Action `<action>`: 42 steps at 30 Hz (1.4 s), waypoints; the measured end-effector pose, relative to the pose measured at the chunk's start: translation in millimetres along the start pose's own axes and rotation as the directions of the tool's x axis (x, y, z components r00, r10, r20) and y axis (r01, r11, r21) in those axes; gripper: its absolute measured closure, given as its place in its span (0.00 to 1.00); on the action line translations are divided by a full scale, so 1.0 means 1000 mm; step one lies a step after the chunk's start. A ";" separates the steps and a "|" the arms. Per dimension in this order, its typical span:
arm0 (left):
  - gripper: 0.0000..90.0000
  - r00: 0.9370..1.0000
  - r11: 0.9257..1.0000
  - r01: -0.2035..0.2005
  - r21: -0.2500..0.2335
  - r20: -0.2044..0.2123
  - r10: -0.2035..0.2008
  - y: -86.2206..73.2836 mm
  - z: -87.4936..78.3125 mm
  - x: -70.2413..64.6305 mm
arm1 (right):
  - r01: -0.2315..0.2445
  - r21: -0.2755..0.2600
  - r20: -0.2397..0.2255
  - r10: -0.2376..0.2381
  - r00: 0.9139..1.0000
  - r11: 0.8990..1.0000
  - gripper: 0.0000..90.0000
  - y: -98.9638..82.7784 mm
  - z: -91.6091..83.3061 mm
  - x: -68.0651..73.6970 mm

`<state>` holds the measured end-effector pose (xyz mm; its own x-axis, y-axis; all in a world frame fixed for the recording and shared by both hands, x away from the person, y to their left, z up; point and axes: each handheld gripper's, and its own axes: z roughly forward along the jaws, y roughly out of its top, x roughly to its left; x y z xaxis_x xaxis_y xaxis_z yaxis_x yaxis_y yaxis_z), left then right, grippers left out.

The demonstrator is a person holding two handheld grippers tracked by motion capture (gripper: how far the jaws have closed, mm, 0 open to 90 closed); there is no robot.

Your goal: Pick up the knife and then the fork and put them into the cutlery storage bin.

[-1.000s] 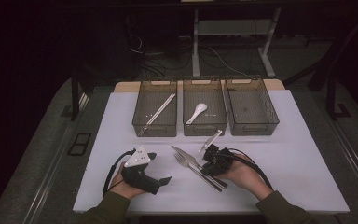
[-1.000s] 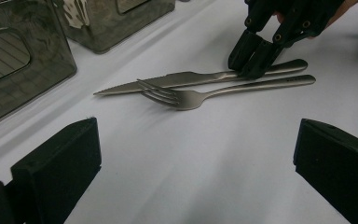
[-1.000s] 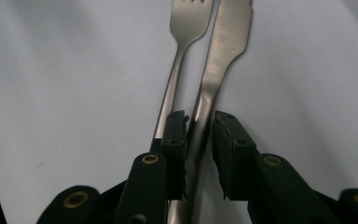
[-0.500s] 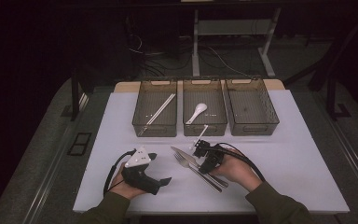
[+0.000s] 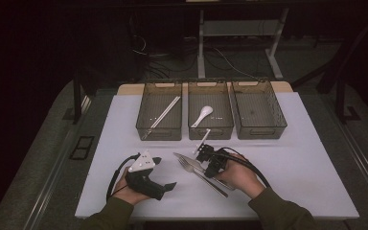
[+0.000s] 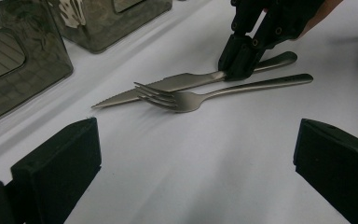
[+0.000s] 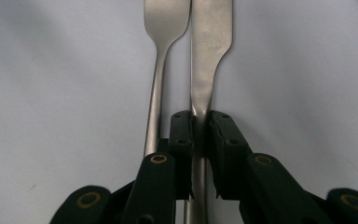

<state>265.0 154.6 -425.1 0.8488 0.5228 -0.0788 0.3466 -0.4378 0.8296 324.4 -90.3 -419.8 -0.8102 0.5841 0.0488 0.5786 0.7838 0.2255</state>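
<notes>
A steel knife [image 5: 184,159] and a fork [image 5: 191,168] lie side by side on the white table, tips toward the bins. My right gripper [image 5: 204,156] points down at the knife's handle. In the right gripper view its jaws [image 7: 200,122] have just been closing, and the pads now press on the knife [image 7: 209,56] on both sides, with the fork [image 7: 165,23] just to the left of them. My left gripper [image 5: 164,173] rests on the table to the left, its jaws [image 6: 196,154] wide apart and empty, facing the fork [image 6: 182,99] and the knife [image 6: 168,84].
Three smoky plastic bins stand in a row at the back: the left bin [image 5: 146,125] holds chopsticks [image 5: 165,112], the middle bin [image 5: 211,130] a white spoon [image 5: 202,115], and the right bin [image 5: 258,130] nothing. The white mat [image 5: 306,167] has bare room at the right.
The right hand has shifted slightly left and settled lower over the cutlery, with its gripper down on the knife handle. The left hand has stayed still.
</notes>
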 end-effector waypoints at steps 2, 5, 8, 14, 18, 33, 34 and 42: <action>0.00 1.000 1.000 -0.001 0.000 0.001 0.001 0.000 0.000 0.000 | 0.004 -0.020 -0.010 -0.005 1.000 1.000 0.88 -0.003 0.000 -0.002; 0.00 1.000 1.000 -0.002 -0.001 0.001 0.002 0.000 0.000 0.000 | -0.002 -0.048 -0.036 0.001 0.999 0.999 0.89 -0.007 -0.001 -0.006; 0.00 1.000 1.000 -0.001 -0.001 0.001 0.001 0.000 0.000 0.000 | -0.007 -0.079 -0.052 0.003 0.999 0.997 0.89 -0.012 -0.002 -0.012; 0.00 1.000 1.000 -0.001 0.000 0.002 0.001 0.000 0.000 0.000 | -0.042 -0.154 -0.112 0.024 0.993 0.987 0.88 -0.024 -0.010 -0.022; 0.00 1.000 1.000 0.001 -0.002 0.001 -0.001 0.000 0.000 0.000 | -0.059 -0.219 -0.147 0.027 0.989 0.974 0.88 -0.034 -0.014 -0.028; 0.00 1.000 1.000 0.014 -0.025 0.026 -0.013 -0.002 0.000 0.002 | -0.102 -0.390 -0.200 0.023 0.979 0.915 0.88 -0.060 -0.029 -0.048; 0.00 1.000 1.000 0.013 -0.026 0.027 -0.013 -0.002 0.000 0.002 | -0.106 -0.399 -0.201 0.026 0.979 0.911 0.88 -0.061 -0.031 -0.049; 0.00 1.000 1.000 0.015 -0.026 0.026 -0.014 -0.002 0.000 0.003 | -0.154 -0.474 -0.211 0.058 0.976 0.867 0.89 -0.071 -0.051 -0.064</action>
<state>266.4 157.3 -426.8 0.8542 0.5093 -0.1048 0.3483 -0.4107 0.8426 330.6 -193.8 -389.5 -0.7768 0.5707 0.2661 0.5821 0.4899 0.6490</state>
